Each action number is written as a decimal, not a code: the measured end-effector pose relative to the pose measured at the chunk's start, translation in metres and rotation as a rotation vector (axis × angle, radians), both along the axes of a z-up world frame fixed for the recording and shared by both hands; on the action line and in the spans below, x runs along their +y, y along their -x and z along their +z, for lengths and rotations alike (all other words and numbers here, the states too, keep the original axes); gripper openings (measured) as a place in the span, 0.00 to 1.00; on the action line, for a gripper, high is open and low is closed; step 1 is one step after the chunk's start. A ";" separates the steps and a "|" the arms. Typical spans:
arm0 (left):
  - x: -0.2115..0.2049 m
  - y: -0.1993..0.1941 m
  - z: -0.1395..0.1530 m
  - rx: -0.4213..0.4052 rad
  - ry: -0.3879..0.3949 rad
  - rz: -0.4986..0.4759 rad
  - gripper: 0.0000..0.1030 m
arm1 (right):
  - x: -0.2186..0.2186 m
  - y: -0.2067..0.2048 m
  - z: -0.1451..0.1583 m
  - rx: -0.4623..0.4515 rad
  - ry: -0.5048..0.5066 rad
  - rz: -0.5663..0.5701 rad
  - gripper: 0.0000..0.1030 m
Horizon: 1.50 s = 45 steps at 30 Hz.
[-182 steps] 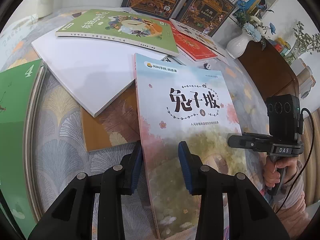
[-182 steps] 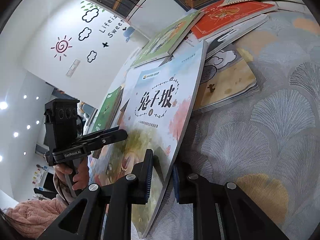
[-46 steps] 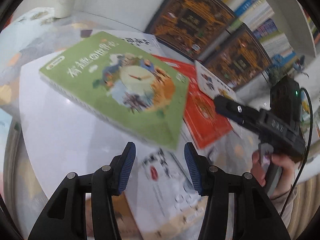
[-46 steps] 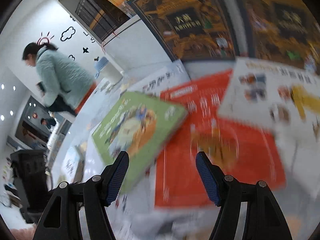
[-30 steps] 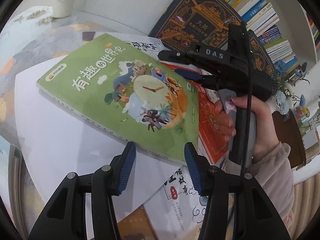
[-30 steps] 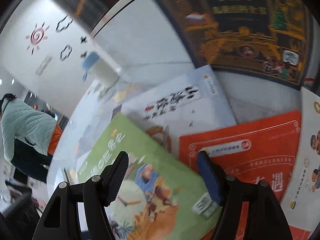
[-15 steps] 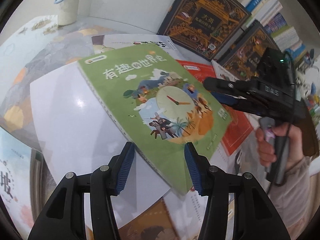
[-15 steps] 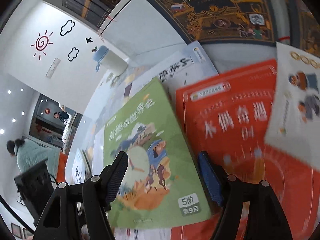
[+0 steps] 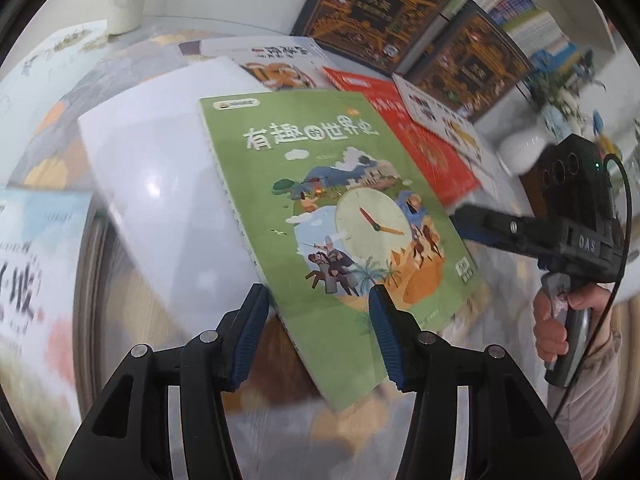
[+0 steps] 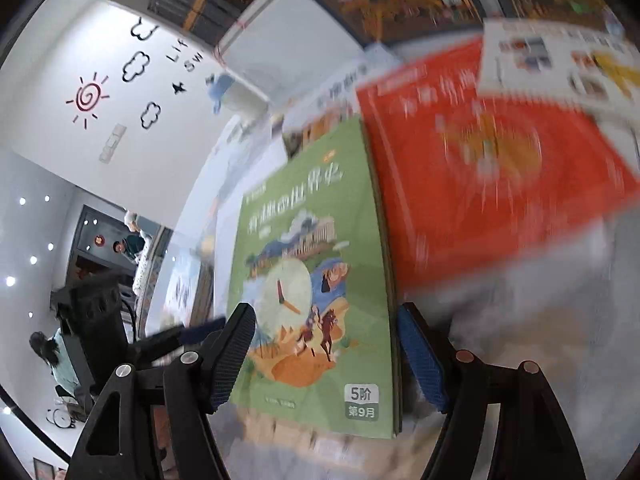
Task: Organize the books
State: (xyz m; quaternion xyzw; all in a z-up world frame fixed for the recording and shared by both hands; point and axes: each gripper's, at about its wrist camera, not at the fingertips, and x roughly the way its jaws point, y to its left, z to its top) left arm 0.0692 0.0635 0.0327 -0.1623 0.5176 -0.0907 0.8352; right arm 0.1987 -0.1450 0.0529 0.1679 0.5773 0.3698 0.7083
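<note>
Two tools frame one green softcover book with a clock picture [image 9: 344,216], which lies partly on a glossy white book [image 9: 160,200] on the patterned bench [image 9: 492,264]. Left tool [image 9: 316,340] is gaping, empty, over its near corner; right tool [image 10: 324,356], likewise empty, stands wider. Beside it lies an orange-red book [image 10: 492,184].

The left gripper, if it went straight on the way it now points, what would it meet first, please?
Most likely the green book: its near corner lies between the open left gripper fingers, though depth is unclear.
</note>
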 end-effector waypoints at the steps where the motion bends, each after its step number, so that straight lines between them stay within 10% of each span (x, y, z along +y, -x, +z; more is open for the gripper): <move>1: 0.000 0.007 0.000 0.001 -0.007 -0.013 0.47 | -0.001 0.013 0.001 -0.016 0.000 0.000 0.72; 13: 0.013 0.079 -0.020 0.040 0.129 -0.059 0.47 | -0.012 0.133 -0.013 0.066 -0.062 0.020 0.72; 21: -0.004 0.124 -0.017 0.039 0.073 -0.168 0.47 | -0.018 0.165 -0.010 0.079 -0.081 0.046 0.71; 27: 0.015 0.118 -0.026 0.013 0.154 -0.155 0.45 | -0.036 0.156 -0.023 0.057 -0.158 0.063 0.49; 38: 0.019 0.104 -0.029 -0.015 0.125 -0.123 0.34 | -0.027 0.138 -0.031 0.063 -0.167 0.079 0.46; 45: 0.021 0.107 -0.030 -0.067 0.105 -0.100 0.33 | -0.043 0.137 -0.044 0.038 -0.202 0.037 0.16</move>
